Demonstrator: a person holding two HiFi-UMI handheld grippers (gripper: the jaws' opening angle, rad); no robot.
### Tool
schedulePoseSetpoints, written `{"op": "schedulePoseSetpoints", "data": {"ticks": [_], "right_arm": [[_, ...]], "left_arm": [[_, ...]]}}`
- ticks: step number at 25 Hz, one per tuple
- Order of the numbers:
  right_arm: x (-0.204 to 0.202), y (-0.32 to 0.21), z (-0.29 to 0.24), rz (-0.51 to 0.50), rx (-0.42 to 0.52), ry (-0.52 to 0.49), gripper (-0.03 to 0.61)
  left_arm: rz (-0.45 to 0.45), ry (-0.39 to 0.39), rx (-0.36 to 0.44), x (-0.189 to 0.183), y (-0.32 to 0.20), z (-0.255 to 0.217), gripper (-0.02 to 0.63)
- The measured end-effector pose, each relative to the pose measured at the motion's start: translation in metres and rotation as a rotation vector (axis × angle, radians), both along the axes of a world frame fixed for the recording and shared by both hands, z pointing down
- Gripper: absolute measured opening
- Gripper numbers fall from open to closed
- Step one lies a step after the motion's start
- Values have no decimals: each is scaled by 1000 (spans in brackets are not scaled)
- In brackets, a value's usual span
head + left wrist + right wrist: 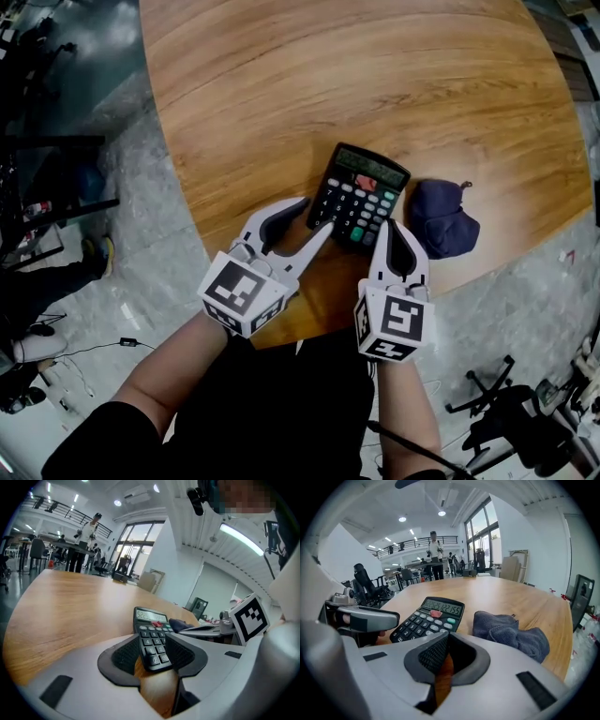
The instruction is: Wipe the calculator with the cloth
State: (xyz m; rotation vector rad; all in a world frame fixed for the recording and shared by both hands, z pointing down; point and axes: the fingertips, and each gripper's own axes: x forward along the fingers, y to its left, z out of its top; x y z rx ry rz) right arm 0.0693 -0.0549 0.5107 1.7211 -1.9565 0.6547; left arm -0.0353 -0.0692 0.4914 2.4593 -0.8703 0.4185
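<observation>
A black calculator (358, 197) lies flat on the round wooden table (281, 94), keys up, display lit. My left gripper (312, 216) is at its near left corner with jaws wide apart. In the left gripper view that near end of the calculator (151, 634) sits in the gap of the left gripper (153, 656); I cannot tell whether the pads touch it. A crumpled dark blue cloth (442, 220) rests just right of the calculator, untouched. My right gripper (392, 225) is shut and empty, low at the calculator's near right corner. In the right gripper view the calculator (429, 618) and cloth (511, 632) lie beyond the right gripper (446, 651).
The table's curved edge runs just under both grippers, with grey floor below. An office chair (506, 412) stands at lower right and dark furniture (47, 187) at left. A person (433, 550) stands far off behind the table.
</observation>
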Motion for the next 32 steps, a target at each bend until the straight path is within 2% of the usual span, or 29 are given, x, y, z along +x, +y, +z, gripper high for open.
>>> {"op": "schedulePoseSetpoints", "data": {"ticks": [3,8,13,15,17,20,26,30,32], "right_arm": [[3,1,2,5,-30,40,15],[10,3,5,30,-43,6,15],[2,-1,9,31,-45,8,15],[0,-1,9,34,-50,-4,15],[4,0,7,36,-39,-14,15],[16,3,1,57,12,-22,15],[49,12,-32,120,111,64,17],[62,16,-41,117,94,84,23],[68,19,-35,110,59,80,99]], "left_arm": [[2,25,-20,2,-3,-1,167],[6,140,-100,12,-3,-7,170],[124,143,-136,23,8,-2,170],[134,136,-140,25,10,-2,170],[123,146,-145,29,12,-3,136],[70,220,-194,32,11,-6,105],[-9,355,-249,30,13,-10,67],[-31,380,-267,27,11,-11,64],[-30,378,-271,27,12,-11,64]]}}
